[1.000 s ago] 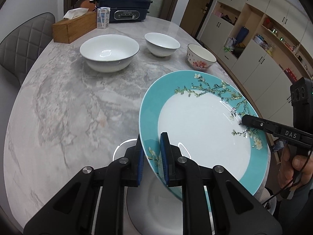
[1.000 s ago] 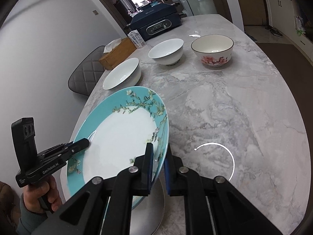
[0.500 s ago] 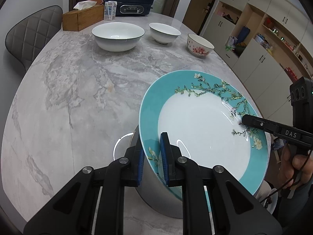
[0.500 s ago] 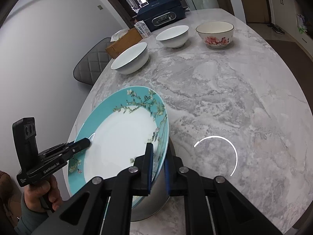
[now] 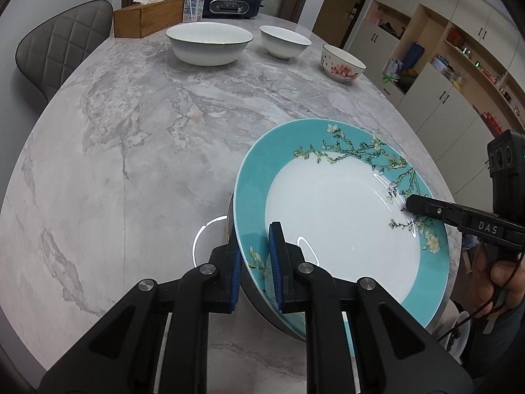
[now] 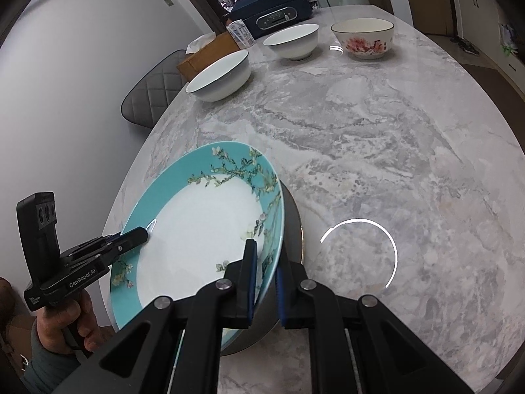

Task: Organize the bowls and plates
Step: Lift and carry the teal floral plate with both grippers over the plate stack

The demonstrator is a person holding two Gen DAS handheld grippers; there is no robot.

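Your left gripper and right gripper are each clamped on opposite rims of the teal blossom plate, which hangs tilted just above a grey plate at the near edge of the marble table. You look to be stacking it; next, level it, centre it and lower it before letting go. Three bowls wait at the far end: large white bowl, small white bowl, floral bowl.

Teal-rimmed plate, white centre, blossom-branch pattern: tilting, sitting low over a grey plate at the near table edge. Large white bowl, smaller white bowl and pink-flowered bowl: standing upright, apart, in a row at the far end. All appearing empty.
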